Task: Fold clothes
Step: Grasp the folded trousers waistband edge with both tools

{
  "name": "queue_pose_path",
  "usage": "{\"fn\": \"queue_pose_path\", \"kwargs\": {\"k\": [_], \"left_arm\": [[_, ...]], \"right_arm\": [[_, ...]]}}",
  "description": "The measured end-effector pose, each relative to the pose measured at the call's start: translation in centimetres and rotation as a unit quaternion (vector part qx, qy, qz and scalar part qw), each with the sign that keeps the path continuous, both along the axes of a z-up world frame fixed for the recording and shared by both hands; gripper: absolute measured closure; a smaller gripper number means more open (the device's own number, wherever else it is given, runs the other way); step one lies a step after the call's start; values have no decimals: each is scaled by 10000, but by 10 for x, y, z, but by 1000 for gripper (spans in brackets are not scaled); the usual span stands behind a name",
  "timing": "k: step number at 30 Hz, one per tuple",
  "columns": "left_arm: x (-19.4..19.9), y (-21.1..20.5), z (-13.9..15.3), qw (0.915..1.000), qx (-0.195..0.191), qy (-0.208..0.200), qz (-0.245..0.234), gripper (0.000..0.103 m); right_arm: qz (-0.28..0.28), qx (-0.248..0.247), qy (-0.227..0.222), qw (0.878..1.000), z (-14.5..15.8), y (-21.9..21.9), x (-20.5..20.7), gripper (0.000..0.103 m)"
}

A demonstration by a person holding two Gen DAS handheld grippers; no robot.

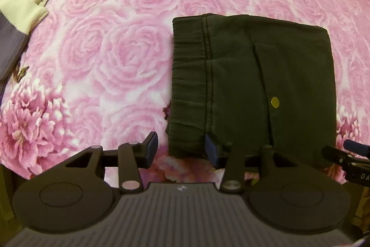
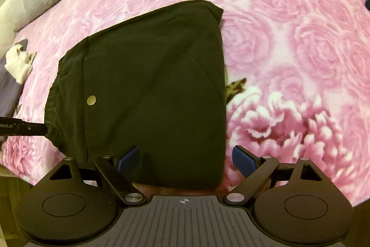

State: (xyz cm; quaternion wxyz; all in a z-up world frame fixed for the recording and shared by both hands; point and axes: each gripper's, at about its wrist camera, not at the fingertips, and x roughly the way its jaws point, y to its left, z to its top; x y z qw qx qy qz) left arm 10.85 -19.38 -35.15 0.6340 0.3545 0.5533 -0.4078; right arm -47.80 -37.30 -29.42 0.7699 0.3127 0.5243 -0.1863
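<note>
Low, both grippers agape: left gripper (image 1: 182, 149); right gripper (image 2: 186, 160); straddling folded garment (image 2: 150, 85) edges.

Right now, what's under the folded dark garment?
The dark garment lies on the pink rose-print blanket, visible all around it. Anything beneath the garment or between its folds is hidden.

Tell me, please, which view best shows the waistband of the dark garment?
Left wrist view: the waistband faces the camera, gathers and stitching clear. In the right wrist view it sits bunched at the garment's left edge, dim and foreshortened.
</note>
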Motion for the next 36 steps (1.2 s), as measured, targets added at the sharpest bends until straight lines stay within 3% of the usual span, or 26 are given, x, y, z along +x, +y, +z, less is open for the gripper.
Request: {"fn": "queue_pose_path", "kwargs": {"k": [5,8,12,15,19,22,25,30,36], "left_arm": [[5,5,-2,9998,-98,4,151,60],[30,15,-5,9957,-649,497,447,59],[62,27,-8,9802,-1376,1149,838,45],[87,36,-12,9615,-1890,1649,1124,40],[110,29,-48,9308,-2064,2644,1454,39],[114,22,-69,9202,-2094,2997,1396,39],[117,19,-90,9163,-2044,3153,1383,37],[119,15,-119,8972,-2060,3632,1437,32],[116,-3,-125,8945,-2057,3776,1222,29]], "right_arm": [[5,-23,16,10000,-5,-6,3,13],[-47,6,-62,10000,-8,-12,1,13],[-802,599,-521,9936,-17,-33,-15,13],[-1674,1167,-930,9745,-31,-47,-35,13],[-2221,1490,-1254,9554,-50,-61,-47,13],[-2244,1454,-1382,9536,-60,-69,-44,13],[-2192,1433,-1566,9523,-67,-75,-38,13],[-1941,1536,-1835,9513,-78,-84,-25,14],[-1748,1724,-2005,9484,-90,-95,-4,14]]}}
